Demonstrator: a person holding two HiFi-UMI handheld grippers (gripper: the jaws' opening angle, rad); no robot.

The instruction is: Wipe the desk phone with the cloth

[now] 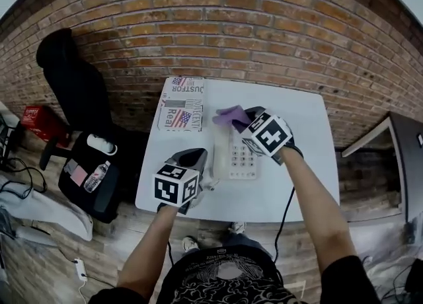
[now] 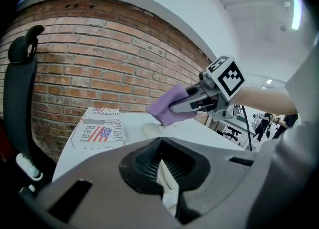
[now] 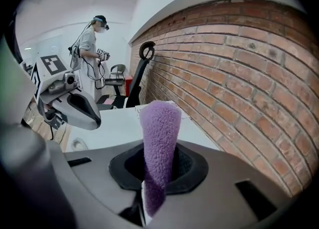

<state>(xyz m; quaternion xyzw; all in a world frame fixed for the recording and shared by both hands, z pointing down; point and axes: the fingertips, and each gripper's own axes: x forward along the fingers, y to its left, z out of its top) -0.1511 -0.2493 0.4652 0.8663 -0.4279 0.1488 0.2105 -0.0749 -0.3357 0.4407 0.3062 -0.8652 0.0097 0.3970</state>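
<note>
Wipe's just starting I'd say: right gripper (image 3: 157,175) jaws pinch the purple cloth (image 3: 159,128) over the phone (image 1: 242,158), left gripper (image 2: 166,180) jaws are clamped on something white, probably the handset (image 1: 221,154), so next press down and drag.

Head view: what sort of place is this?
Likely an office or lab workroom: a white desk with a desk phone stands against a brick wall, a black office chair beside it.

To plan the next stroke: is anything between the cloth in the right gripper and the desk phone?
Nothing visible does. The cloth in the right gripper is at the phone's far end, nothing between. The left gripper, shut on a white piece, stands beside the phone's left edge, not over it.
</note>
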